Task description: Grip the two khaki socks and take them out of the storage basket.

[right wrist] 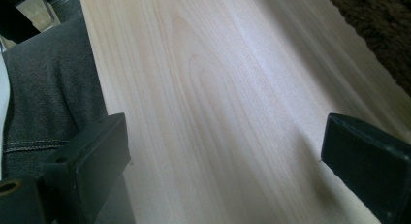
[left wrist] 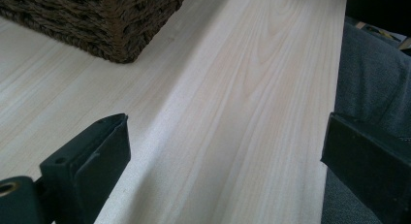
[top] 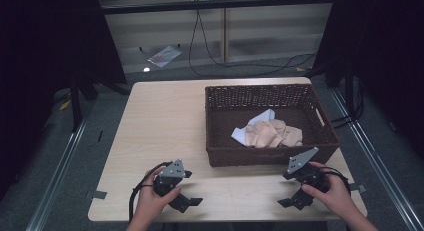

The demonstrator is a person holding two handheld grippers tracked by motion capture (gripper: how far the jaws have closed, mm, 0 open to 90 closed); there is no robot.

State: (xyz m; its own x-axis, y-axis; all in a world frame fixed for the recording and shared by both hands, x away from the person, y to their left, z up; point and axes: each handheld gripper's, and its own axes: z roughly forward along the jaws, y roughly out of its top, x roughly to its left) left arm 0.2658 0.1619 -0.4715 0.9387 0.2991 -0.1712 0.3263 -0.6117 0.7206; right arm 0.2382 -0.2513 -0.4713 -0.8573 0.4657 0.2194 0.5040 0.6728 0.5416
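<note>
A dark wicker basket [top: 270, 156] stands on the right half of the light wooden table [top: 165, 121]; its corner [left wrist: 116, 44] rises ahead in the left gripper view. Inside lie a crumpled peach cloth [top: 272, 132] and a white cloth [top: 250, 131]. My left gripper [top: 187, 200] rests near the table's front edge, left of the basket, held by a hand, jaws wide apart with bare wood [left wrist: 228, 136] between them. My right gripper [top: 292, 201] sits at the front right, just before the basket, also open over bare wood [right wrist: 228, 136].
The table's front edge [top: 225, 216] runs just behind both grippers. A person's grey trouser leg [right wrist: 53, 103] shows beyond that edge. Dark stands [top: 75, 101] and a cable [top: 210, 61] are on the floor behind the table. Bare wood spreads left of the basket.
</note>
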